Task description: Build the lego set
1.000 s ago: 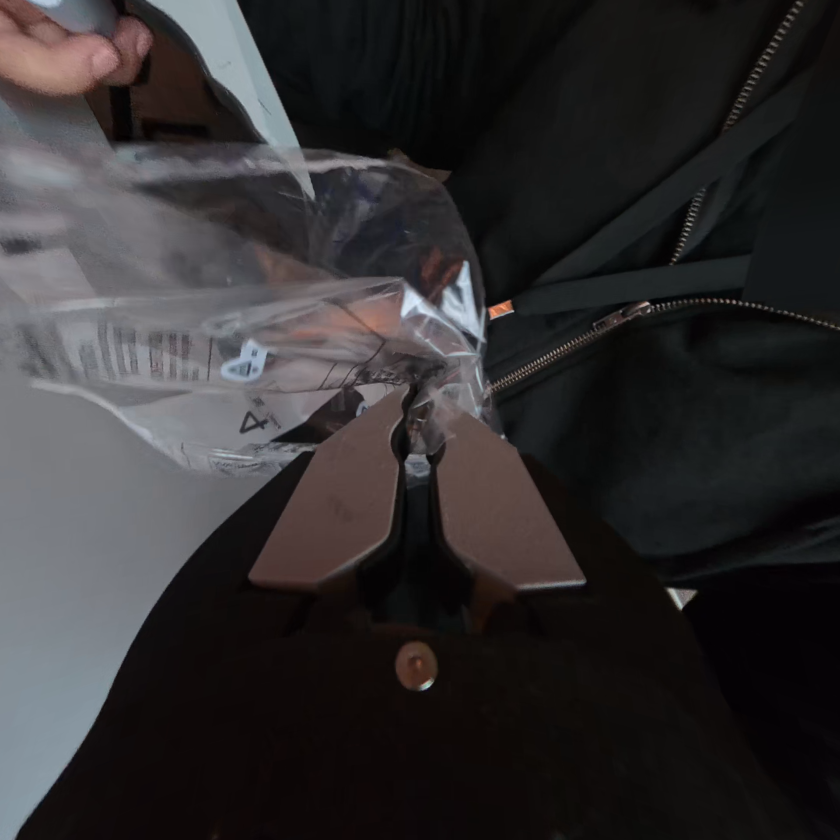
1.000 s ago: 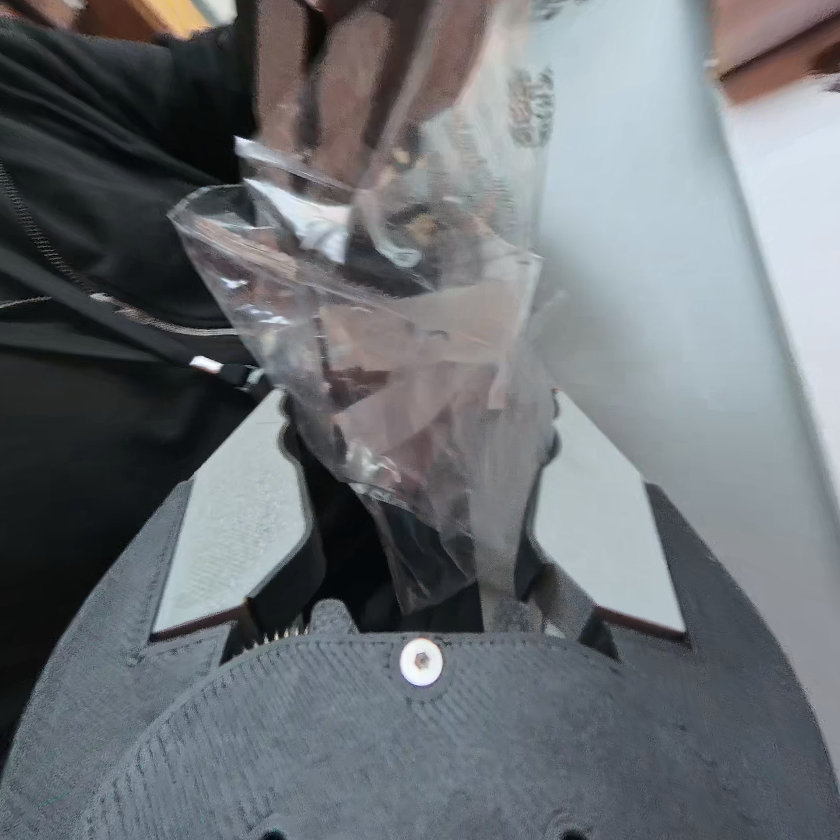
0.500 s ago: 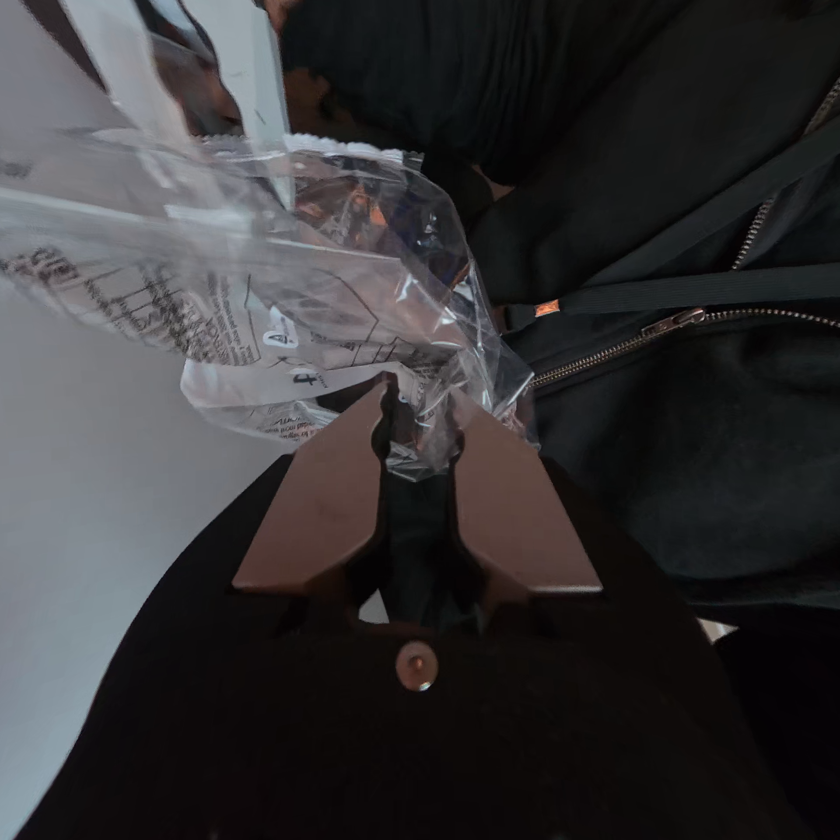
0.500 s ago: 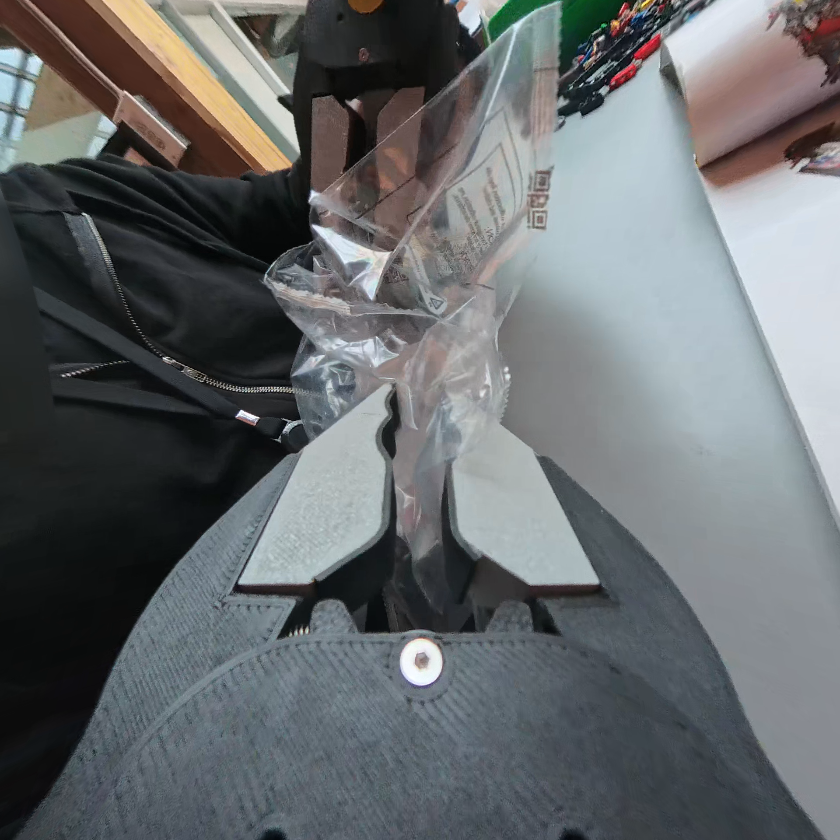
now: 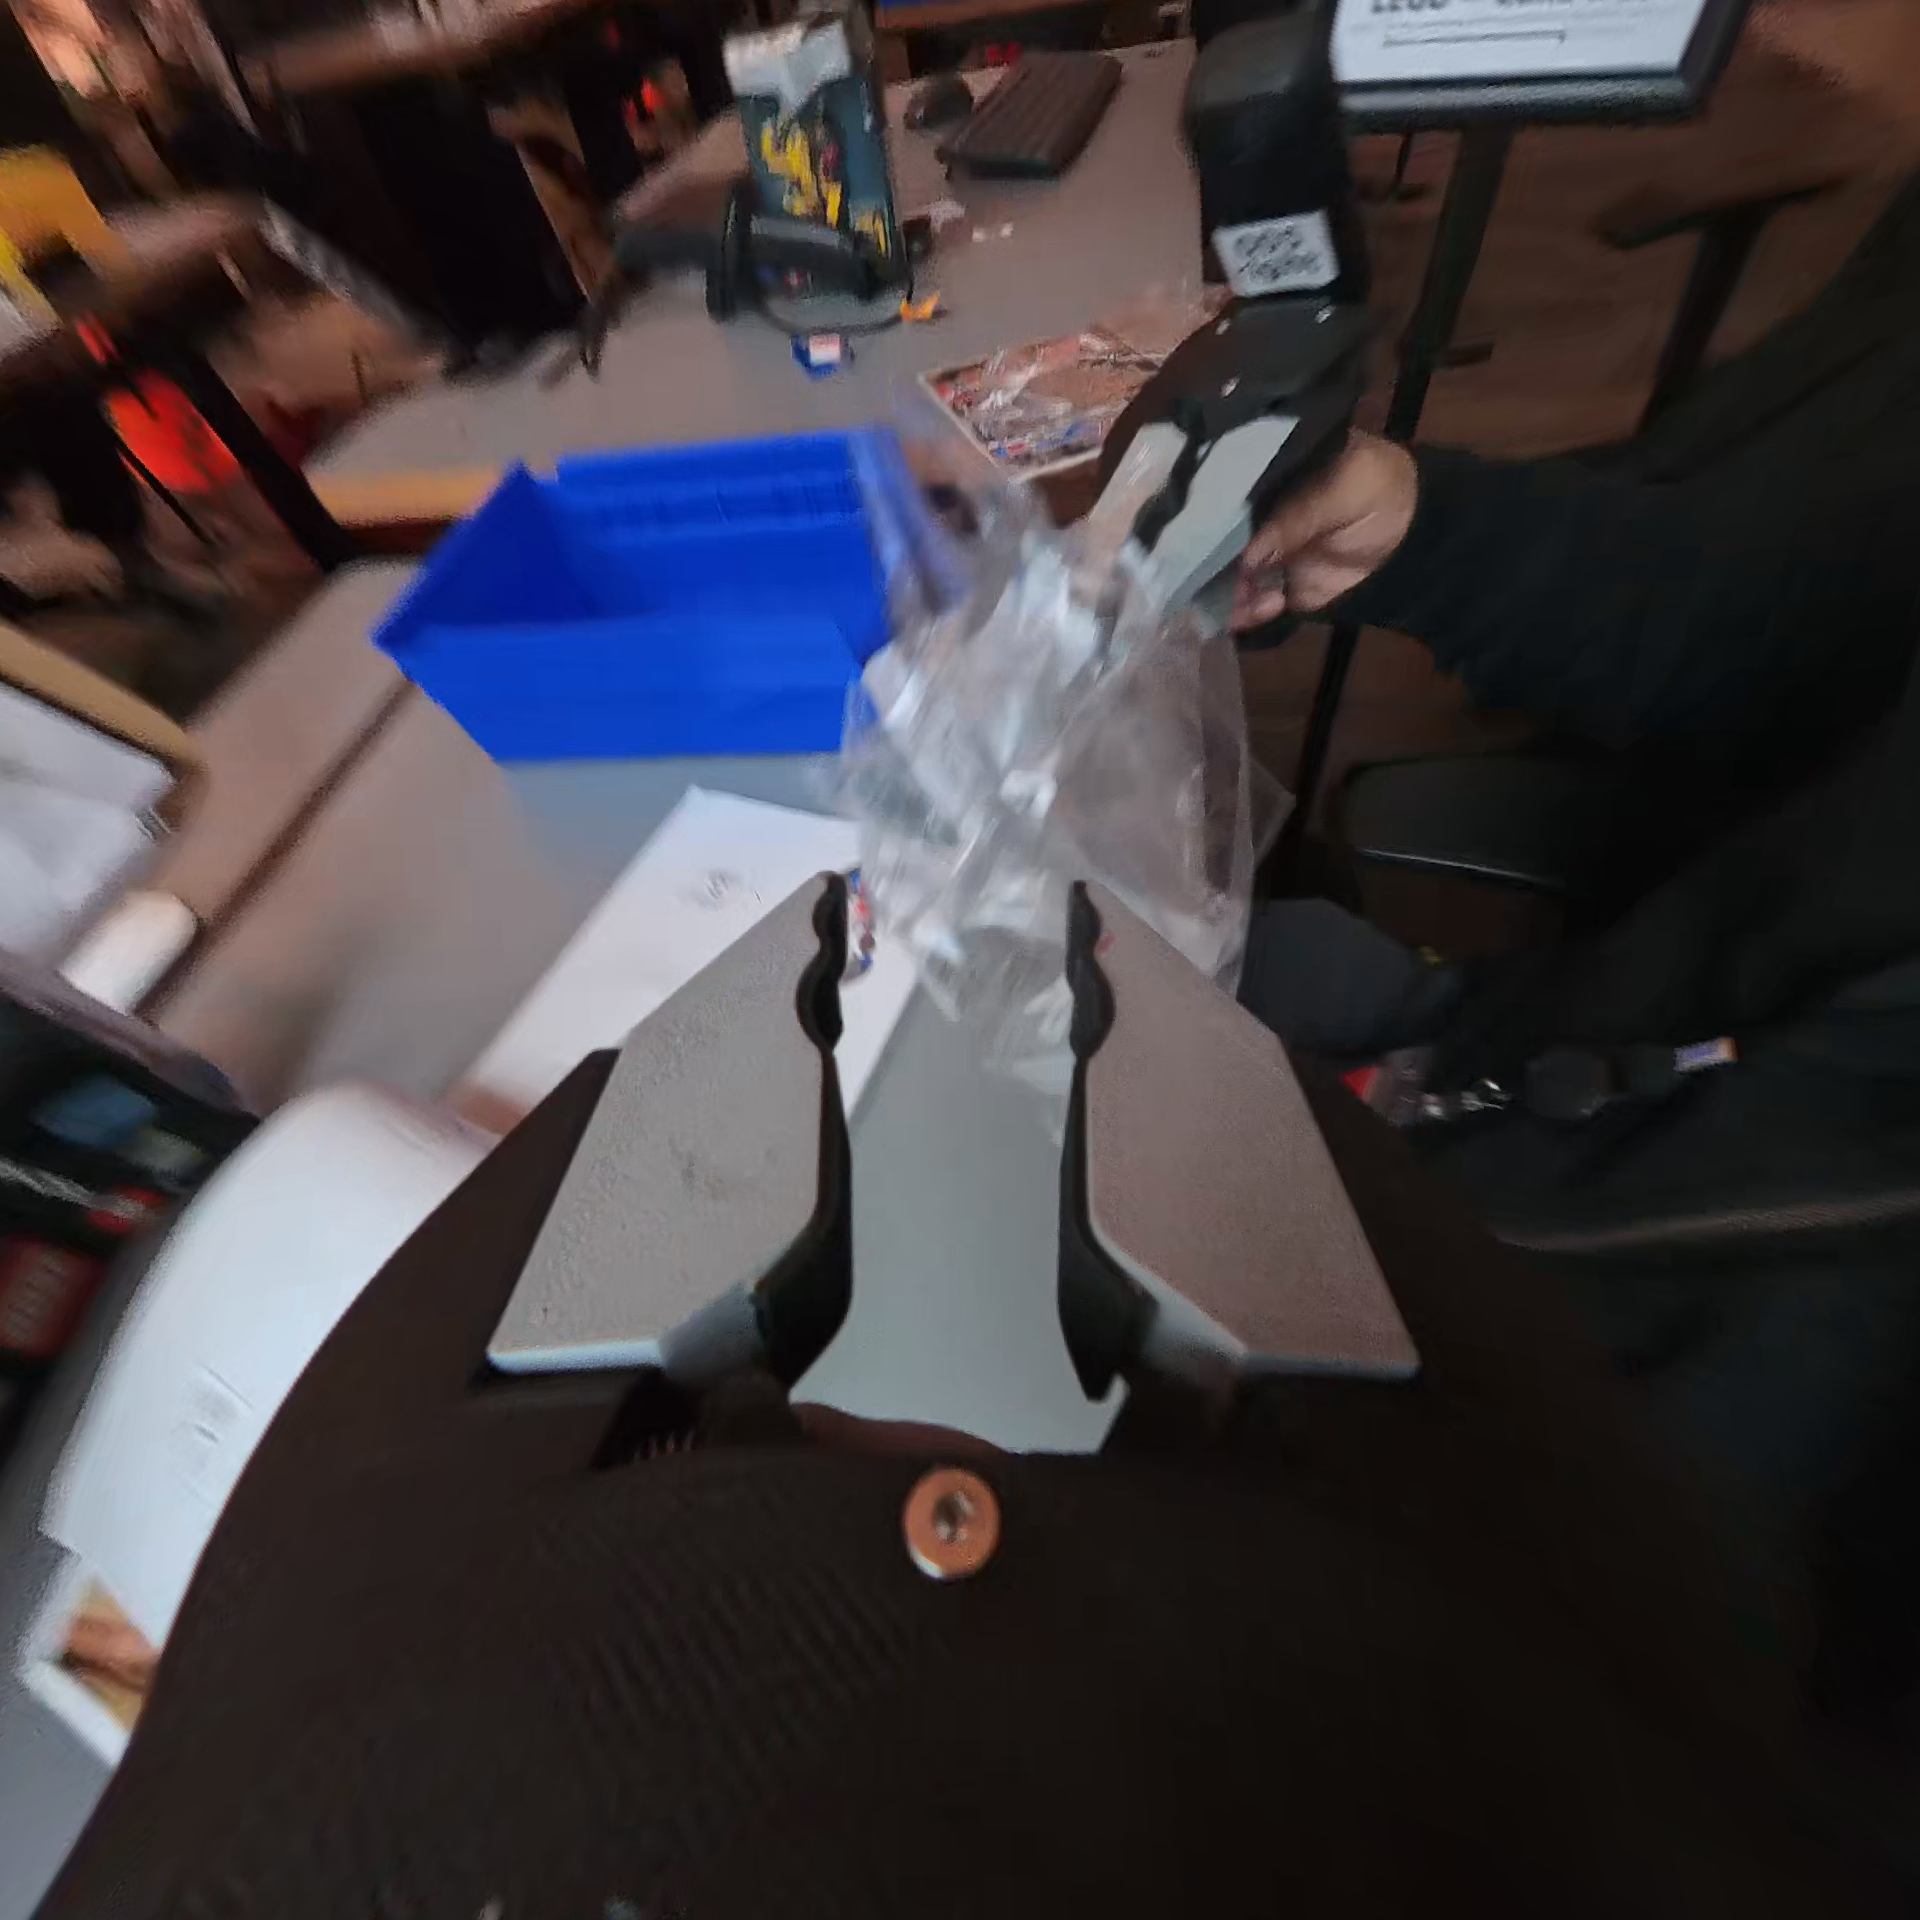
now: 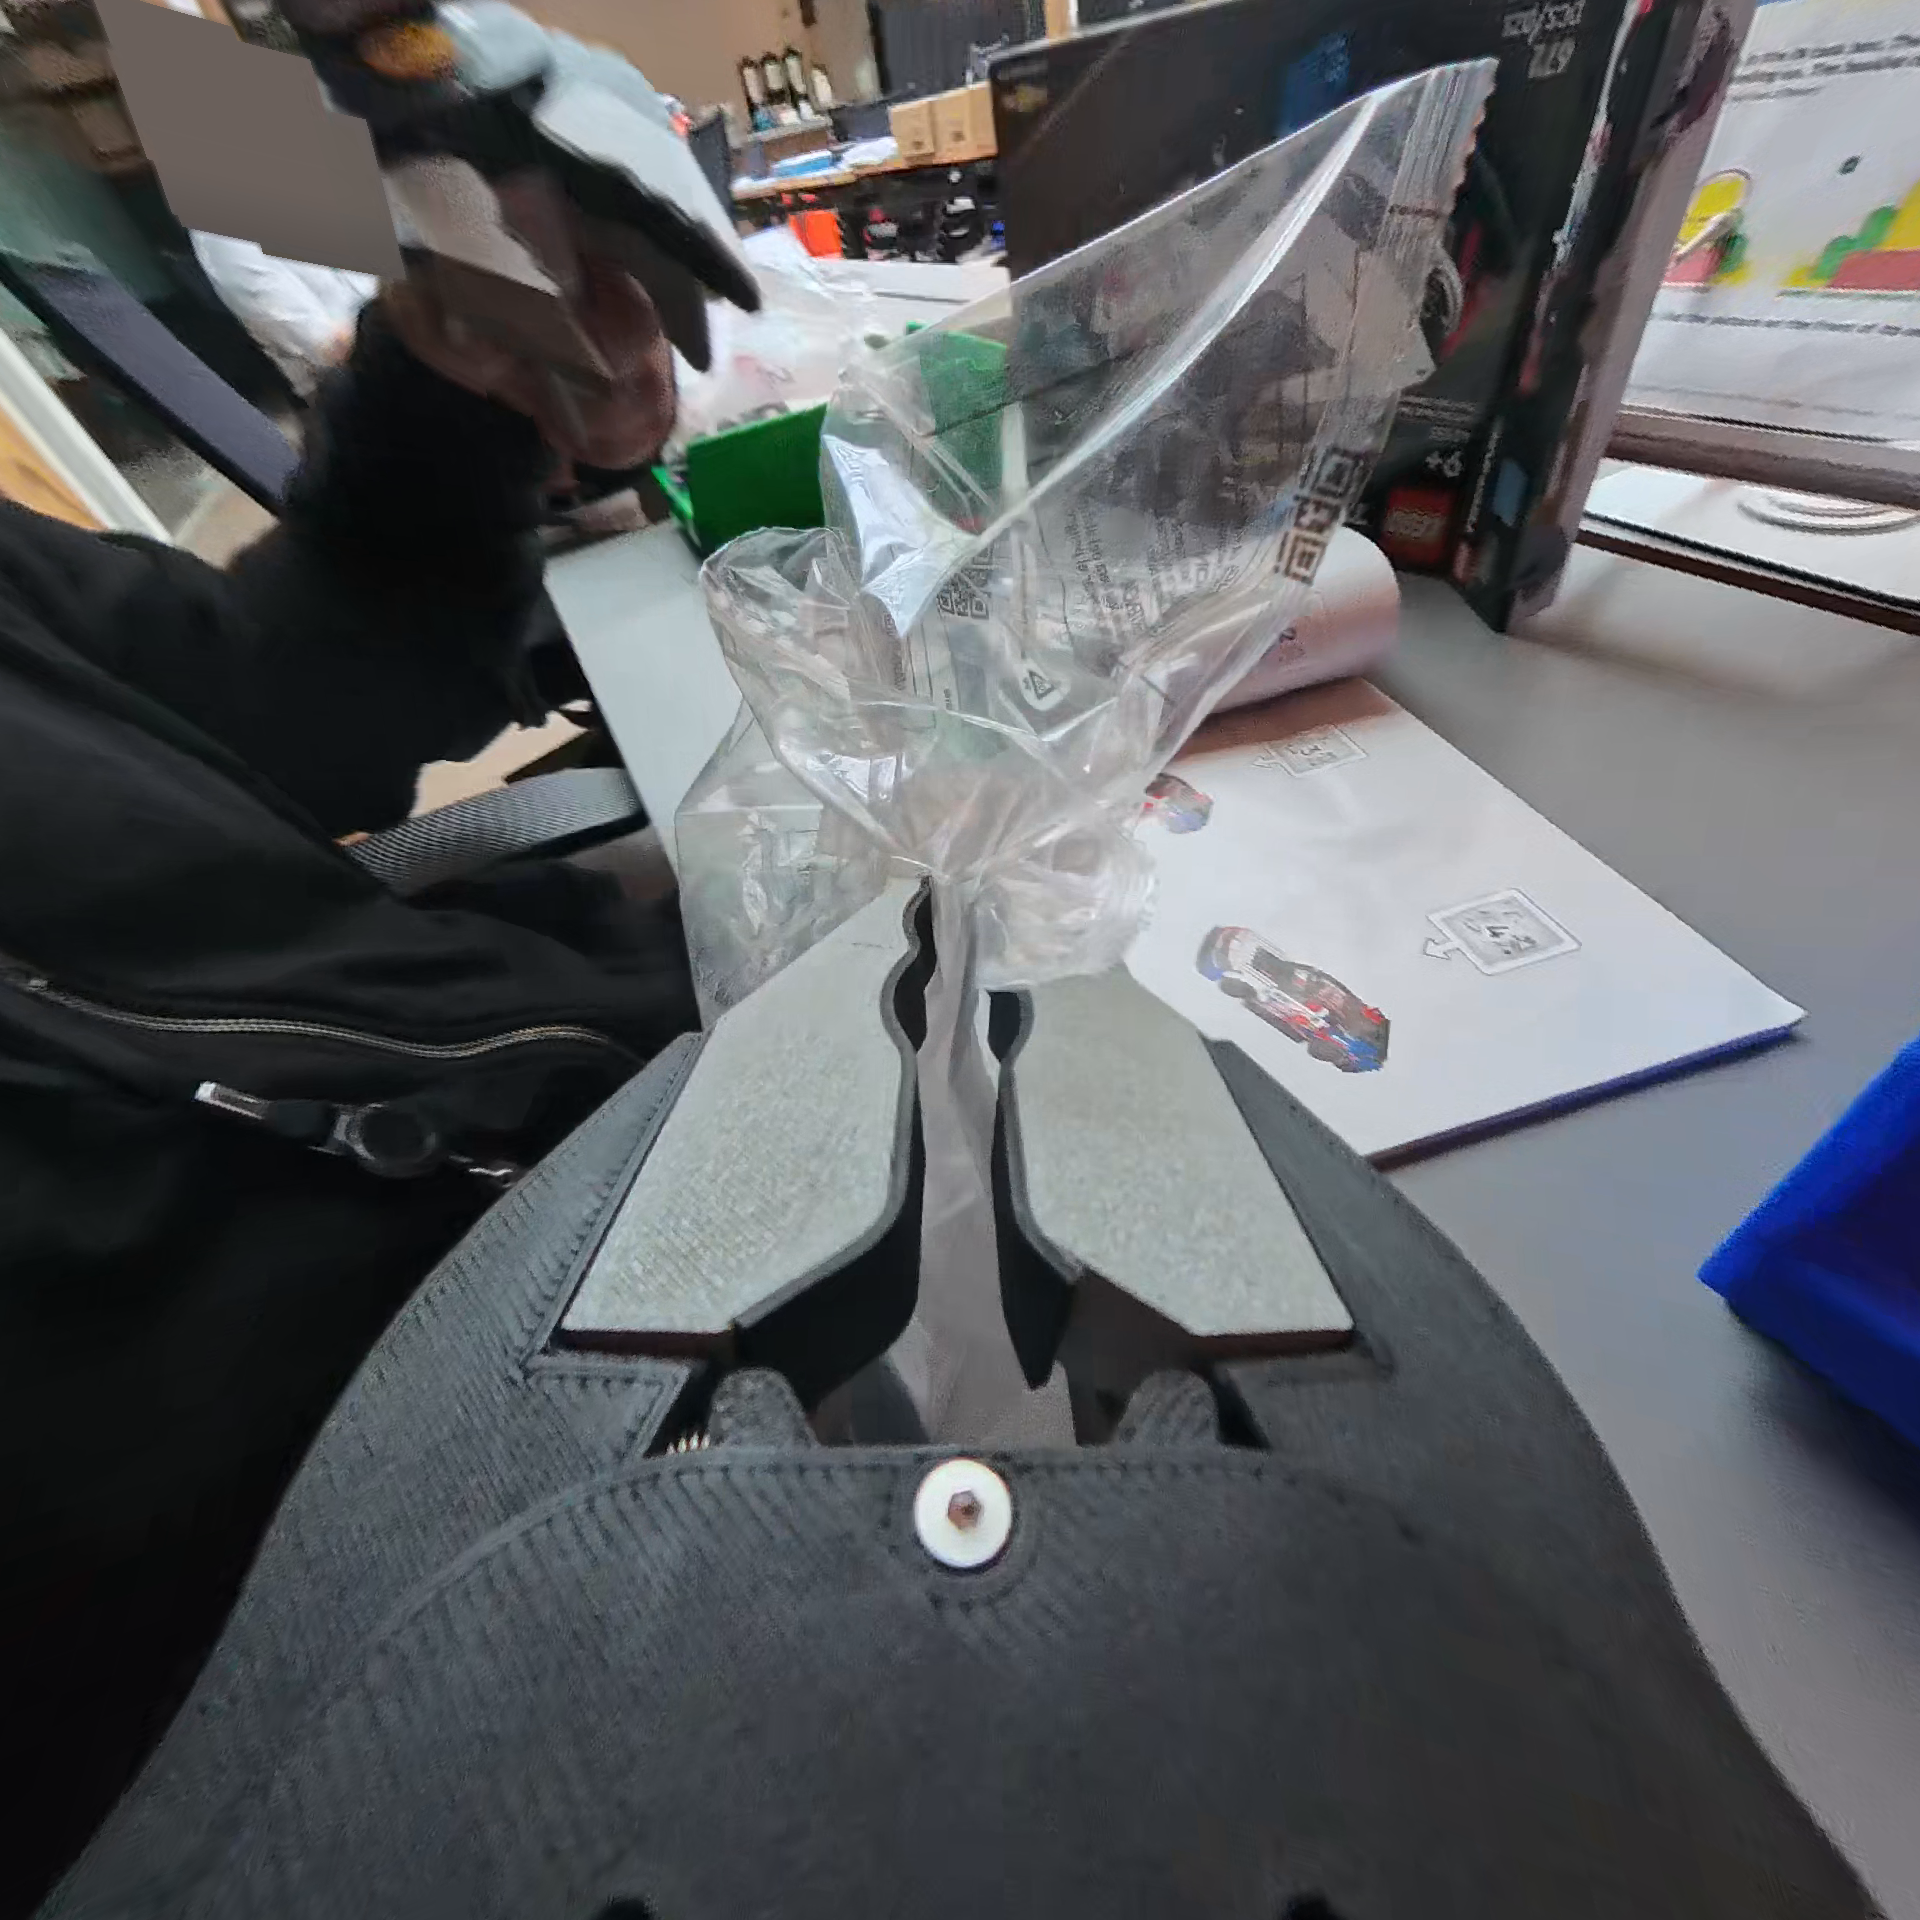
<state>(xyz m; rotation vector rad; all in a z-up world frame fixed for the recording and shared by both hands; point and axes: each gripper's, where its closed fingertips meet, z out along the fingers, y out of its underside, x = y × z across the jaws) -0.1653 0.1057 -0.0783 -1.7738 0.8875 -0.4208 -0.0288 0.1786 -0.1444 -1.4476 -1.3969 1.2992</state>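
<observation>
Right wrist view shows the clear plastic bag (image 6: 1049, 582) pinched at a gathered corner between the two grey fingers of the right gripper (image 6: 961, 956), with the rest of the bag standing up and fanning out above the fingertips. The bag is crumpled near the grip and flat and open toward its top edge; I cannot tell whether any bricks are inside it. It hangs in the air over the near edge of the grey table (image 6: 1714, 748), just in front of a white instruction booklet (image 6: 1475, 935) that lies flat and shows small car pictures. Behind the booklet a dark set box (image 6: 1507, 291) stands upright, and a green bin (image 6: 748, 468) sits farther back. A corner of a blue bin (image 6: 1839, 1236) shows at the right edge.

From the left wrist view, the left gripper (image 5: 951, 914) has its jaws spread apart and holds nothing; the bag (image 5: 1039, 748) floats just beyond its fingertips, gripped from above by the right gripper (image 5: 1127, 623) in a person's hand (image 5: 1325, 530). The blue bin (image 5: 665, 592) sits on the table beyond, with the booklet (image 5: 686, 935) between it and the left gripper. A person's black zipped jacket (image 6: 260, 935) fills the side next to the table.
</observation>
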